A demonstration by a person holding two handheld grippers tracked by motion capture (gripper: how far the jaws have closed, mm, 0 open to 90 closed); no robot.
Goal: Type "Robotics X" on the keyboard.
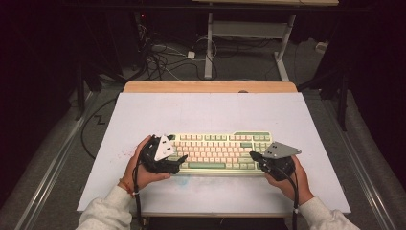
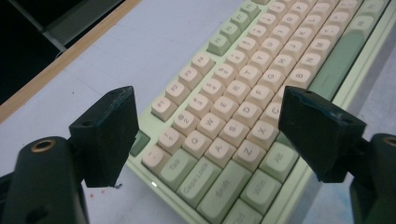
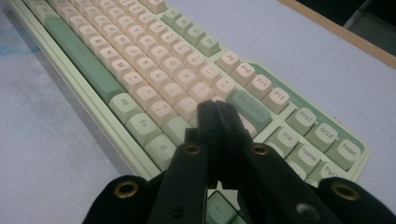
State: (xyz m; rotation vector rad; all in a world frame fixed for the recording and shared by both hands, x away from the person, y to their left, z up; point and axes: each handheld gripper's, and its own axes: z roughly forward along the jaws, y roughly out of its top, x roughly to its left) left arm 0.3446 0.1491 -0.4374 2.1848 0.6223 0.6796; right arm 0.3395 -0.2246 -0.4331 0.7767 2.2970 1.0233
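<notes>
Lower centre of high view: keyboard (image 1: 221,152) flat on white surface (image 1: 206,112).
Left tongs (image 2: 205,135): spread, over Tab/Caps corner, pinching nothing.
Right tongs (image 3: 217,135): pressed together, tips at keys near Enter.
Progress: apparently mid key-pressing; no key displaced.
Views: key legends legible in gripper views, not from above.

A pale grey-white rectangular board on a wooden table (image 1: 210,86) fills the frame's centre; a cream and green mechanical keyboard (image 1: 218,152) lies flat on it, lower centre
</notes>
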